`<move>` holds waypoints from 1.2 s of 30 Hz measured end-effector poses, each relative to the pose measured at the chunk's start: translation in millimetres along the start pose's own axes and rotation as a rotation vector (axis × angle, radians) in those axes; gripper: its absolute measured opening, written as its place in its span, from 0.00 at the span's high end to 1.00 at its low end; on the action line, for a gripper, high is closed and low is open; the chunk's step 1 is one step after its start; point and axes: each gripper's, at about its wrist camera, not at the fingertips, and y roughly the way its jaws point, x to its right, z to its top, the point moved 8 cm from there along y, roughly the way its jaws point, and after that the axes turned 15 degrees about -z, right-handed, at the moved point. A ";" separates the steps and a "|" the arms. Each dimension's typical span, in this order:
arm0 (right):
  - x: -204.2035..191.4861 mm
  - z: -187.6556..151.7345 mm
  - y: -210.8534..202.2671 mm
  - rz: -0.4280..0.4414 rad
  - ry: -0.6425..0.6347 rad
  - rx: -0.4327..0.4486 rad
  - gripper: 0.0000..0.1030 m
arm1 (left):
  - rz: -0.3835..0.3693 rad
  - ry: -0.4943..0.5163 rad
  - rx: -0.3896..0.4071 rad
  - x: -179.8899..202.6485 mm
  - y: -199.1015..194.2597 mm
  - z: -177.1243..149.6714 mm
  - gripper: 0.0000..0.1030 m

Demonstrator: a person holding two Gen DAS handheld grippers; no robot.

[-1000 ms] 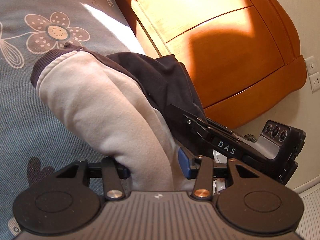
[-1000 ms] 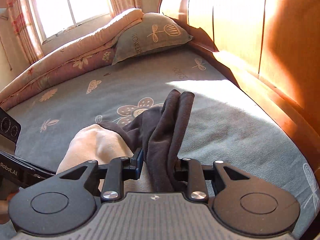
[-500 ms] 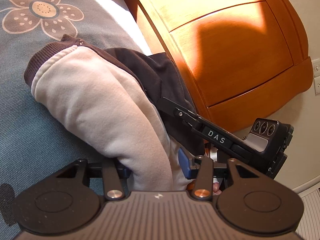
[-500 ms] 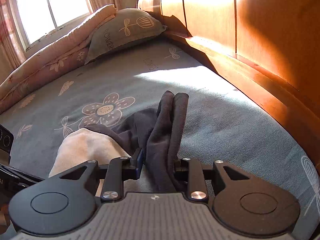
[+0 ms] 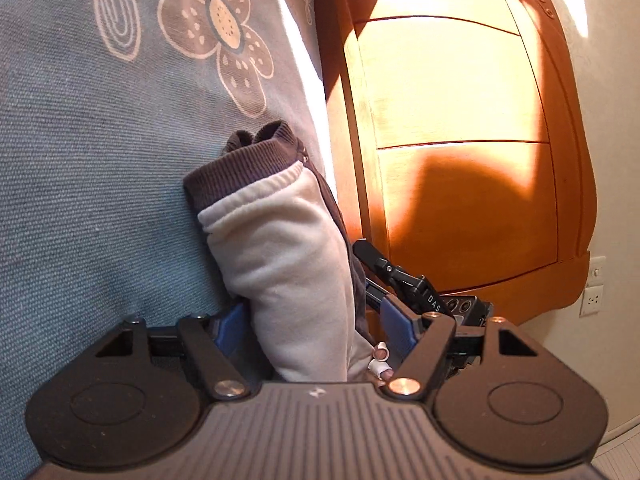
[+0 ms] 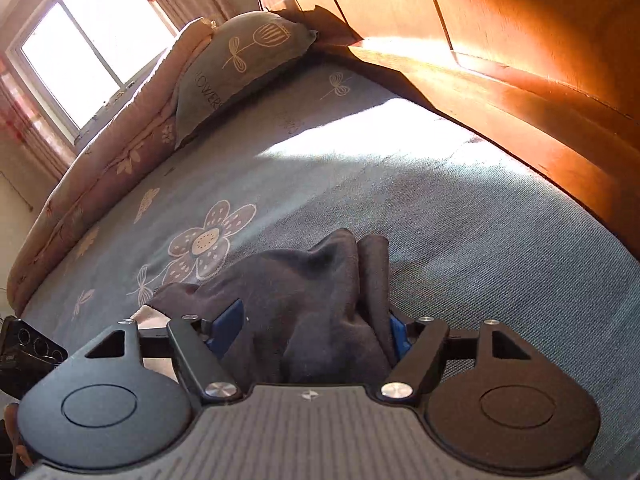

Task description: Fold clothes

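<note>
A dark brown garment with a cream fleece lining (image 5: 288,256) lies bunched on the blue-grey bedspread (image 5: 80,160). Its ribbed cuff (image 5: 240,168) points away from me. My left gripper (image 5: 312,330) has its jaws spread wide, with the cream fleece lying loosely between them. My right gripper (image 6: 316,332) also has its jaws spread, with the dark brown outer fabric (image 6: 312,288) heaped between them. The right gripper also shows in the left wrist view (image 5: 404,280), just beyond the garment.
An orange wooden headboard (image 6: 520,60) runs along the right side of the bed. A grey flower-print pillow (image 6: 240,60) and a rolled pink quilt (image 6: 100,168) lie at the far end under a window (image 6: 92,52). Wall sockets (image 5: 594,300) show beyond the headboard.
Both grippers' jaws have opened wider around the cloth. The garment has sunk lower onto the bedspread, and both cameras have tilted and moved closer to the bed.
</note>
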 end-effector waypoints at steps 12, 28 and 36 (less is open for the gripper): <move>-35.2 19.7 -46.1 -0.073 -0.166 0.212 0.26 | 0.264 0.447 0.126 67.7 -30.6 11.4 0.30; -97.2 -65.7 -33.8 -0.186 -0.498 0.150 0.14 | 0.220 0.396 -0.048 62.2 5.2 -2.8 0.34; -120.1 -106.3 -44.8 -0.129 -0.516 0.150 0.13 | 0.299 0.360 -0.075 51.5 11.8 7.7 0.36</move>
